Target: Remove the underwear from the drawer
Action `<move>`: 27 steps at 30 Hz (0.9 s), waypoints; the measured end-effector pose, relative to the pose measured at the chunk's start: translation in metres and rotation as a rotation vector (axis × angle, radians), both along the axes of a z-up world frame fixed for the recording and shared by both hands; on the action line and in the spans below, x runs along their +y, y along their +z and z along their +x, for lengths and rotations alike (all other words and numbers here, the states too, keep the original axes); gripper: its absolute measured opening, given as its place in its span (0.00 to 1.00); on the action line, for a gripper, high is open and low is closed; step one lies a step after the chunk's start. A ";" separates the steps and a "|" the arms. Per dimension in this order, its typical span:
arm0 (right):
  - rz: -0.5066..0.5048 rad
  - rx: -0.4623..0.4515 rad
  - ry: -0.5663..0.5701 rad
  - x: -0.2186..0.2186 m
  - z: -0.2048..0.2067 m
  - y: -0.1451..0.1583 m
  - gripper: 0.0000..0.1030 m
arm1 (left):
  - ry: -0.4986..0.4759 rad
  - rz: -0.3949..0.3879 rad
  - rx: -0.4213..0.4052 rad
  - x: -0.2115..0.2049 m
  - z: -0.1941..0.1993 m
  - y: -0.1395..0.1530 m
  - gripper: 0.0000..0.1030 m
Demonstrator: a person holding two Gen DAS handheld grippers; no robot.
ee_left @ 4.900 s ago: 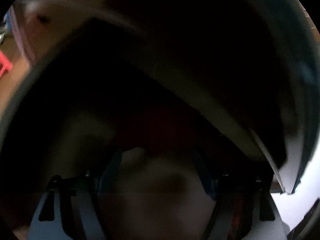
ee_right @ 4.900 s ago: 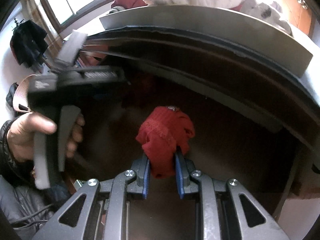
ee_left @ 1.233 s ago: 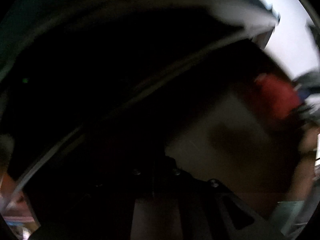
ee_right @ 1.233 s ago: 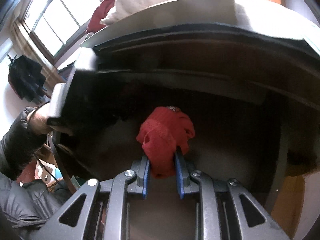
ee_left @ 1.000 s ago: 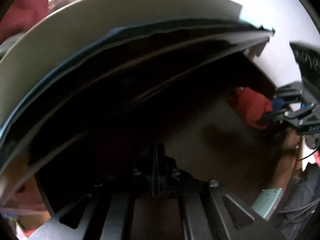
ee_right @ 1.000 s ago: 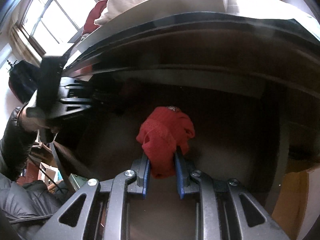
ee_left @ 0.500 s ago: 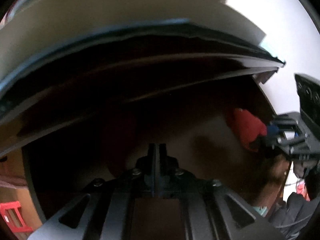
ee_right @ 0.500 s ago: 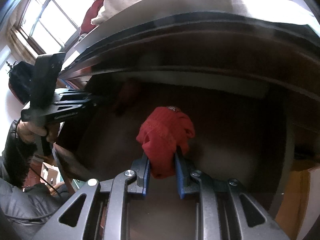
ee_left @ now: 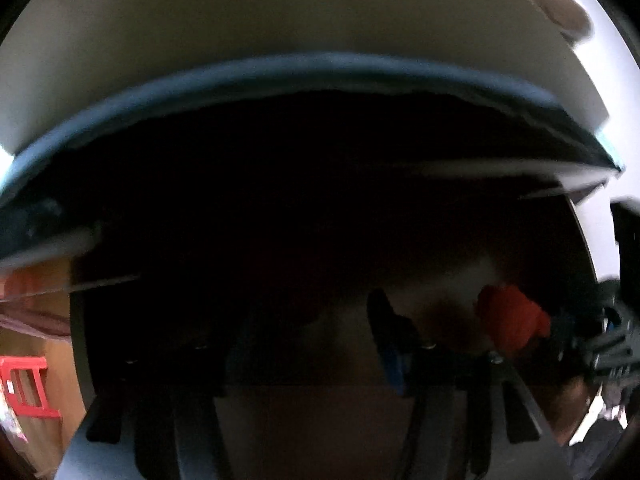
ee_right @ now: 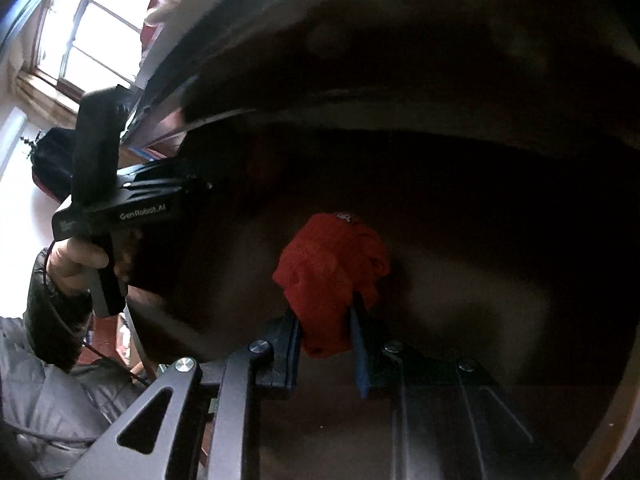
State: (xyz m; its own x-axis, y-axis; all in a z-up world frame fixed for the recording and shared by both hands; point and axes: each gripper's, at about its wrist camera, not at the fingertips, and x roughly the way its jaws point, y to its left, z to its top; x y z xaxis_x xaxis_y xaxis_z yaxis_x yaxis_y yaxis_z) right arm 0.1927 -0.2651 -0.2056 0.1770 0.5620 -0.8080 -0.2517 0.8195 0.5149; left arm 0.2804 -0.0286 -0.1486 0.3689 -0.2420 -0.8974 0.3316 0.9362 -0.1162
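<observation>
Underwear point(ee_right: 332, 276), a bunched red piece, is being held between the two blue-padded fingers of the right gripper point(ee_right: 324, 320), the jaws being pressed narrowly against the cloth on both sides. The bundle is being kept above the pale floor of the drawer point(ee_right: 460, 304), whose dark interior is being seen all around it; whether the cloth is touching the floor cannot be told. A small patterned tag is being shown at the top of the bundle, but nothing on it can be read.

To the left in the right wrist view, the left gripper point(ee_right: 192, 184) is being gripped by the person's hand point(ee_right: 80, 256), with its front end reaching into the shadow of the drawer. The words "GenRobot.AI" are being displayed in light lettering on its black side. A smaller mark near its rear end is too small to be read. A bright window point(ee_right: 88, 36) is being seen behind it.

In the left wrist view, the left gripper point(ee_left: 312, 332) is being shown with its jaws wide apart and nothing between them, only one blue-edged finger point(ee_left: 390, 340) being made out clearly in the dark. The red underwear point(ee_left: 510, 322) is being seen at the right, clamped in the right gripper point(ee_left: 560, 326). A red frame point(ee_left: 28, 388) is being glimpsed at the far left edge.
</observation>
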 end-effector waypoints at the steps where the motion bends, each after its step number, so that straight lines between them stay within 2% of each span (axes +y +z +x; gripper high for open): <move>1: 0.003 0.016 0.001 0.000 0.001 -0.003 0.23 | 0.013 -0.009 0.006 0.000 0.004 -0.002 0.54; 4: 0.013 0.076 0.007 0.003 0.003 -0.012 0.23 | 0.050 -0.023 0.033 0.002 0.015 -0.012 0.54; 7: 0.028 0.114 0.008 0.004 0.000 -0.018 0.23 | 0.069 0.022 -0.023 0.002 0.017 -0.019 0.55; 11: 0.007 0.120 0.026 0.011 -0.009 -0.019 0.23 | 0.118 0.017 -0.074 0.006 0.022 -0.024 0.60; 15: -0.005 0.088 0.041 0.019 -0.017 -0.015 0.23 | 0.194 0.072 -0.094 0.008 0.028 -0.032 0.60; 16: -0.010 0.074 0.043 0.020 -0.019 -0.014 0.23 | 0.209 0.073 -0.101 0.009 0.030 -0.033 0.55; 19: -0.019 0.029 0.057 0.021 -0.022 -0.007 0.23 | 0.237 0.062 -0.161 0.012 0.032 -0.037 0.24; 23: -0.005 0.005 0.047 0.019 -0.025 -0.003 0.23 | 0.194 0.062 -0.112 0.015 0.035 -0.042 0.14; 25: -0.006 -0.005 0.043 0.020 -0.025 -0.001 0.23 | 0.173 0.039 -0.086 0.016 0.033 -0.041 0.12; 27: -0.015 -0.014 0.050 0.021 -0.026 0.001 0.23 | 0.107 -0.005 -0.049 0.017 0.026 -0.039 0.12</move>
